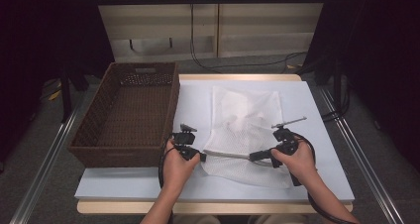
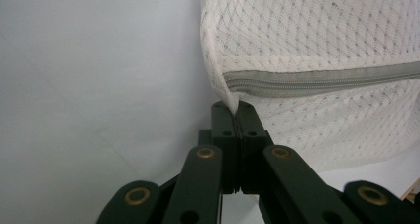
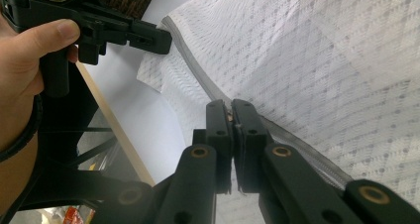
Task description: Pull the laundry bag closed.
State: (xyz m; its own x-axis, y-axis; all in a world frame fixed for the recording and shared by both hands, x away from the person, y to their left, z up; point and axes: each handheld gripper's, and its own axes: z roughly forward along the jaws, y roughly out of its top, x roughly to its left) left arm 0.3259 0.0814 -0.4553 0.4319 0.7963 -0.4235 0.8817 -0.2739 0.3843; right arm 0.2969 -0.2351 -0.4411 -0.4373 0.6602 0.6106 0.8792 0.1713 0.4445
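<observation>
**A:** Starting at the left of the high view, what stands there?

**B:** A brown woven basket (image 1: 130, 112) sits on the left part of the white table (image 1: 317, 149), with one long side hanging past the table's left edge. Nothing can be seen lying inside it.

**A:** And just to its right?

**B:** The left gripper (image 1: 200, 156), held in the person's left hand (image 1: 176, 165), sits close to the basket's near right corner. Its jaws are pressed together on the left end of the white mesh bag (image 1: 246, 130), right where the grey zipper (image 1: 225, 155) begins. The left gripper view shows it plainly: the jaws meet with a pinch of mesh (image 2: 317, 40) between them, and the zipper (image 2: 322, 80) runs off to the right just above the tips.

**A:** Where does the bag lie?

**B:** Flat on the middle of the table, stretching from the far edge towards the person. Its zippered edge is the near one, pulled taut between the two grippers and lifted a little off the surface.

**A:** And the right side?

**B:** The right gripper (image 1: 251, 157), in the right hand (image 1: 296, 160), is clamped on the same zippered edge further along. In the right gripper view its jaws are closed on the mesh bag's (image 3: 322, 70) zipper (image 3: 190, 73), with the left gripper (image 3: 163, 39) gripping the far end of that seam.
</observation>
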